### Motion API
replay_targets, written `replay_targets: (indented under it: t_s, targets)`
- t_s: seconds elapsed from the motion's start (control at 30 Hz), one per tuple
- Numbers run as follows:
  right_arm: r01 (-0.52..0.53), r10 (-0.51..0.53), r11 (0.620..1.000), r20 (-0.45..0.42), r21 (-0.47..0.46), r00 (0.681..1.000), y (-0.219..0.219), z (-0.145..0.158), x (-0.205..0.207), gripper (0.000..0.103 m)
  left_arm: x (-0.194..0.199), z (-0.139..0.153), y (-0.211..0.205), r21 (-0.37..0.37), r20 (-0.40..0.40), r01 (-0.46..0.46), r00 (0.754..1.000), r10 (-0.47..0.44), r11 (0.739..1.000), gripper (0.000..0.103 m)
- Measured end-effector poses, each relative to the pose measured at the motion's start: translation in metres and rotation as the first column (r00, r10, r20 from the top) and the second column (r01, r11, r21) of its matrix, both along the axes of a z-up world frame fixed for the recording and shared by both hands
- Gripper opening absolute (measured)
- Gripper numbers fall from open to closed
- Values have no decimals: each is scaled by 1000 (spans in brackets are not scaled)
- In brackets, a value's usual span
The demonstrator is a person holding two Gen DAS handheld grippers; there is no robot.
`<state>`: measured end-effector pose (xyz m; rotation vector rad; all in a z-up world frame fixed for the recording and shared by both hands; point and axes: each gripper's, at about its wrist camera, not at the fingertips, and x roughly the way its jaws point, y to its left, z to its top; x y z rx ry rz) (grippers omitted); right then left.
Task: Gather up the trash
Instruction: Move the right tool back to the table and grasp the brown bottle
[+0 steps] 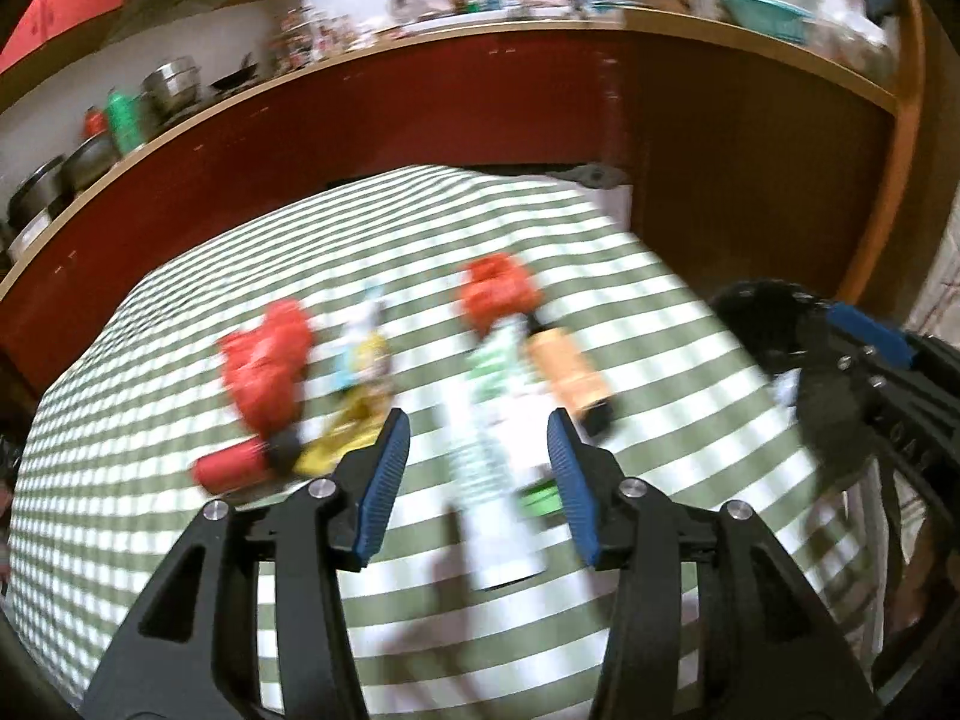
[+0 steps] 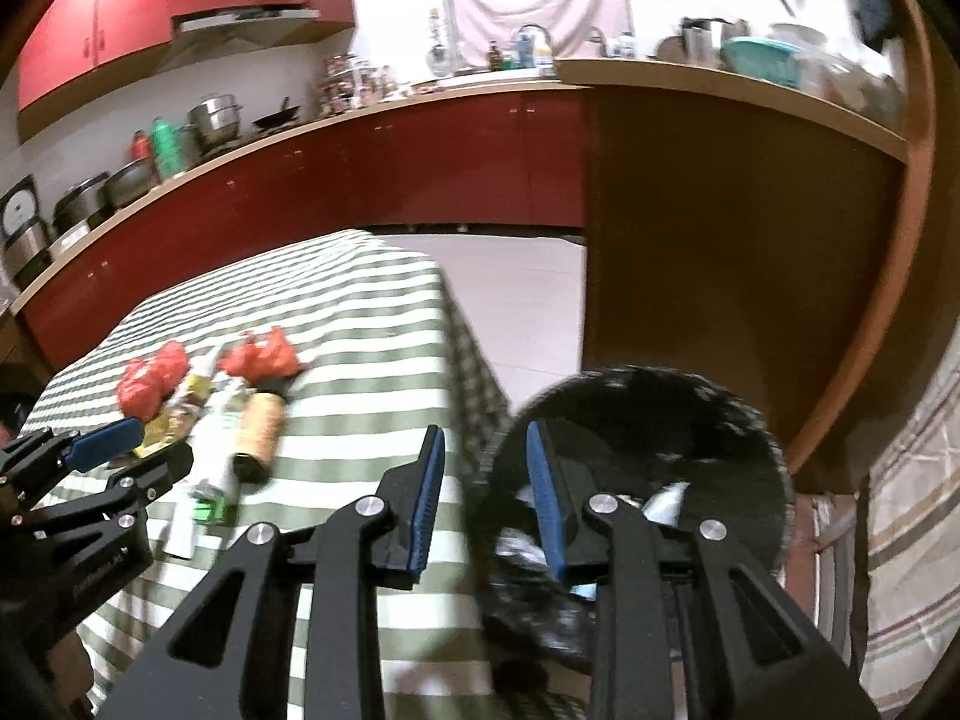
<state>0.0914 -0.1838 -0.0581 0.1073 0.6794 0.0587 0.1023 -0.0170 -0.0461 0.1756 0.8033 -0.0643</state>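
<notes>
Left gripper [image 1: 478, 429]: jaws parted to a moderate gap, nothing between the blue pads [image 1: 384, 480]; no contact with any item. It hangs above the near part of the green-and-white striped tablecloth [image 1: 150, 420], pointed down at the litter.

Right gripper [image 2: 483, 438]: jaws set narrow, nothing gripped. It sits over the table's right edge, with the black trash bag [image 2: 690, 420] at 3 o'clock of its tips. Pale scraps [image 2: 666, 501] lie inside the bag's open mouth; what they are cannot be told.

Trash on the cloth, left wrist view (blurred):
- White-and-green wrapper [image 1: 489, 450], long, lying flat, directly ahead of the left gripper, running toward 12 o'clock.
- Orange cylindrical bottle with black ends [image 1: 567, 372], on its side, just beside the wrapper at 1 o'clock.
- Crumpled red plastic [image 1: 498, 288] at the far ends of both, at 12 o'clock.
- Second crumpled red plastic [image 1: 267, 360] at 10 o'clock.
- Red cylindrical item with dark cap [image 1: 237, 467], on its side, at 9 o'clock of the left fingertip.
- Yellow packet [image 1: 342, 438] and a pale sachet [image 1: 360, 348], between the red plastic and the wrapper.

All listed items rest on the table, outside the bag. Red kitchen cabinets [image 2: 360, 180] and a worktop with pots [image 2: 216, 114] stand beyond.
</notes>
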Motion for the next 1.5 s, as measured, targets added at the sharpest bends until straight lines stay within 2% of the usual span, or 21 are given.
replay_targets:
  t_s: [0.2,0.4,0.73,1.0,1.43,1.5]
  targets:
    - [-86,86,996,-14,-11,996,43,2,9,29,-3,-3,62,-2,-15,-129,992,129,992,47]
    - [-148,146,989,-47,-28,988,78,0,20,29,-3,-4,107,-5,-23,-213,977,212,977,47]
    - [-182,173,981,-118,-74,978,114,-7,38,29,-1,-7,153,-21,-31,-275,961,274,961,48]
    - [-187,169,977,-162,-102,972,123,-13,48,29,0,-16,167,-46,-59,-279,959,276,959,48]
    - [-180,160,978,-182,-101,970,124,-14,56,29,2,-24,153,-51,-74,-260,964,256,964,49]
    - [-183,163,978,-183,-96,969,123,-14,57,25,2,-24,151,-47,-72,-259,964,255,965,49]
